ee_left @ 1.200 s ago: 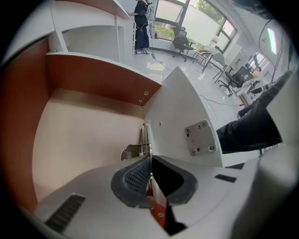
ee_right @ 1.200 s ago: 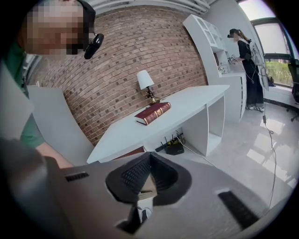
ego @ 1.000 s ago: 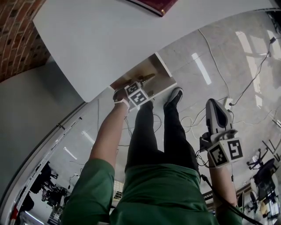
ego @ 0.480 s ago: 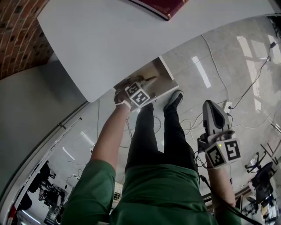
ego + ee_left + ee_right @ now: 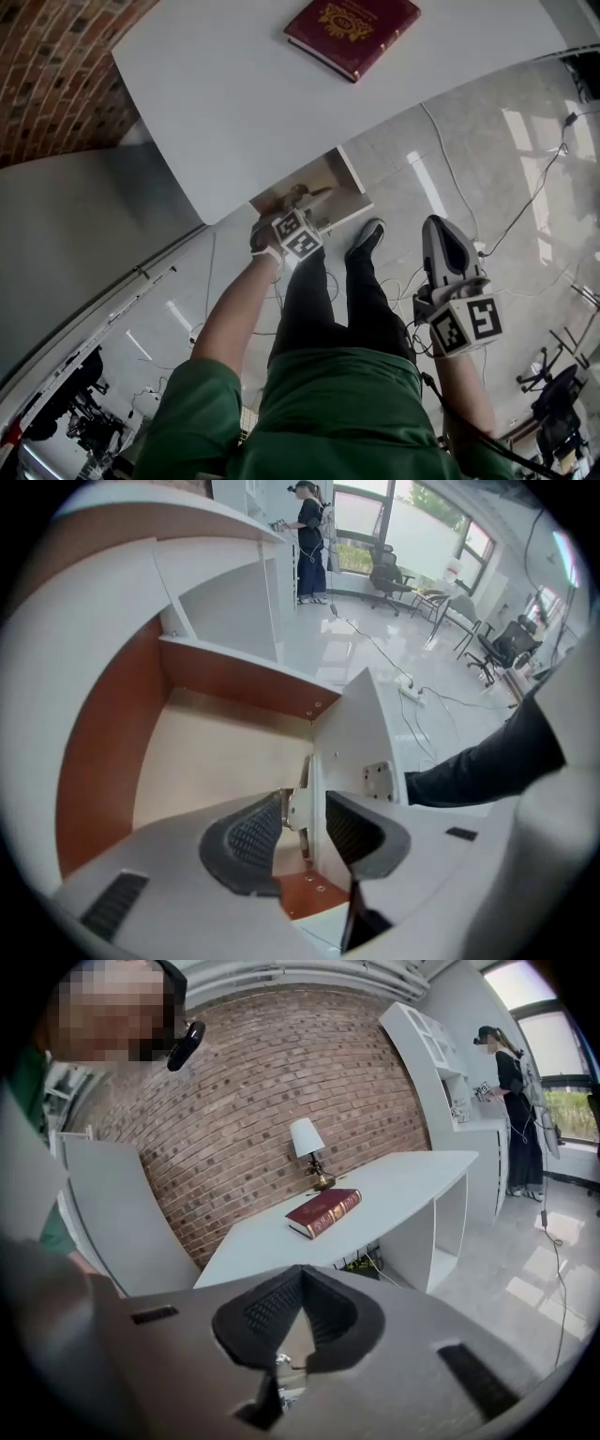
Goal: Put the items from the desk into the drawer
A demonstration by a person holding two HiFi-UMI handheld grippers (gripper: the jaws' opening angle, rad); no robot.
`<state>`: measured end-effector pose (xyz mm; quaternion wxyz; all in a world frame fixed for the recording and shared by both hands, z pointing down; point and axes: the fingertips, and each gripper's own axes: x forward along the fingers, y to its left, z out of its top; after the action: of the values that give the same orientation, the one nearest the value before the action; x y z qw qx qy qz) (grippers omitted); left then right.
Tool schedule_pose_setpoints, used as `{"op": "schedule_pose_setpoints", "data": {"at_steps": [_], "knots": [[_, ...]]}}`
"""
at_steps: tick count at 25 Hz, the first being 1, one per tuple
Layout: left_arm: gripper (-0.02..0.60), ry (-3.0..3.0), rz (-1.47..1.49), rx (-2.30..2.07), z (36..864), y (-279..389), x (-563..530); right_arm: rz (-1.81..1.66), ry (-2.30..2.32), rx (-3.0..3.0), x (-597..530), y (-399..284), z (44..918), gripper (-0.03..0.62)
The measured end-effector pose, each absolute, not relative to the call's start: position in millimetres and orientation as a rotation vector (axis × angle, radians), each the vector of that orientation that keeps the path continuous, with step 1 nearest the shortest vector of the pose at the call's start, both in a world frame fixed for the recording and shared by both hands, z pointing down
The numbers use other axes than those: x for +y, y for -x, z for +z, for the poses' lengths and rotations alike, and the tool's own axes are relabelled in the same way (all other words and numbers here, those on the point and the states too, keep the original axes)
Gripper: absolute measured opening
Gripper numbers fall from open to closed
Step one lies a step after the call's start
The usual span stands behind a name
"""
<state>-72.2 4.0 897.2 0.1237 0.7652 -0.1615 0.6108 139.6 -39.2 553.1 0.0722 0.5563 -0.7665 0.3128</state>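
My left claw [image 5: 305, 810] has just been spreading, astride the front of the open, empty-looking drawer [image 5: 225, 752]; the right claw [image 5: 300, 1288], at 4 o'clock, is pressed together on nothing. The book [image 5: 352, 34] lies on the surface [image 5: 234, 103] at 12 o'clock, so I judge stowing hasn't begun.

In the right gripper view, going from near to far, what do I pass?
right gripper → desk → book → lamp → brick wall
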Motion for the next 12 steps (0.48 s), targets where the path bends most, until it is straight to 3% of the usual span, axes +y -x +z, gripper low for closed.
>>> {"op": "schedule_pose_setpoints", "data": {"at_steps": [12], "knots": [[0.035,-2.691,1.273,-0.822,653.3,14.9,-67.1,0.672,-1.691,-2.455,-84.2,-140.0,456.8,0.003]]}}
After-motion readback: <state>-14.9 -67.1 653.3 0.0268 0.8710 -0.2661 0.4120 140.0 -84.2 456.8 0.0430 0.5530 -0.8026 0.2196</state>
